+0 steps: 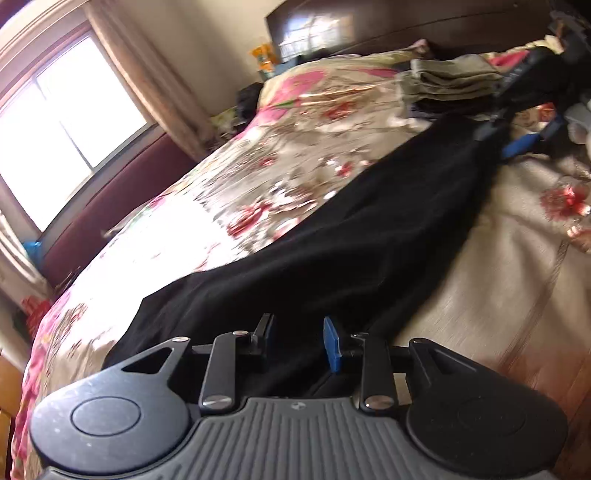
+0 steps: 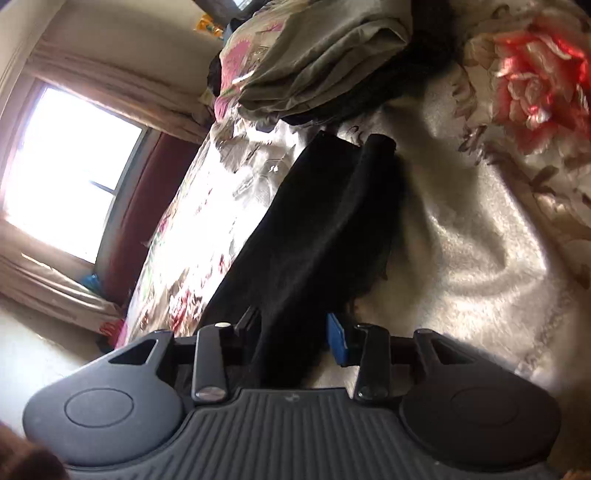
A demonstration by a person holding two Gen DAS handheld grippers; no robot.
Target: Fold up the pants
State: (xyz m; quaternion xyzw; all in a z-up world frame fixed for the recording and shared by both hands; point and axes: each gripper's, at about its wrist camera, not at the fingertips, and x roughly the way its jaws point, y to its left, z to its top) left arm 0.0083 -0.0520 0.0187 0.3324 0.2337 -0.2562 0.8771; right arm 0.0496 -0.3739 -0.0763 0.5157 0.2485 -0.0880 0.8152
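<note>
Black pants (image 1: 332, 236) laid lengthwise across floral bedspread (image 1: 229, 177), stretched between both grippers. Left gripper (image 1: 298, 341): jaws partly apart, black cloth lying in the gap; pad contact not discernible, grip cannot be judged. Right gripper (image 2: 295, 338): jaws partly apart, narrow end of pants running between them; left pad hidden behind cloth, blue pad (image 2: 339, 341) apparently clear. Folded olive garments (image 1: 447, 79) stacked beyond.

Left wrist view sits low over bed (image 1: 498, 295), facing along black pants (image 1: 351, 240) toward headboard (image 1: 406, 22). Right wrist view is close above pants (image 2: 314, 221), rolled sideways. Both share pants, window (image 1: 66, 122).
</note>
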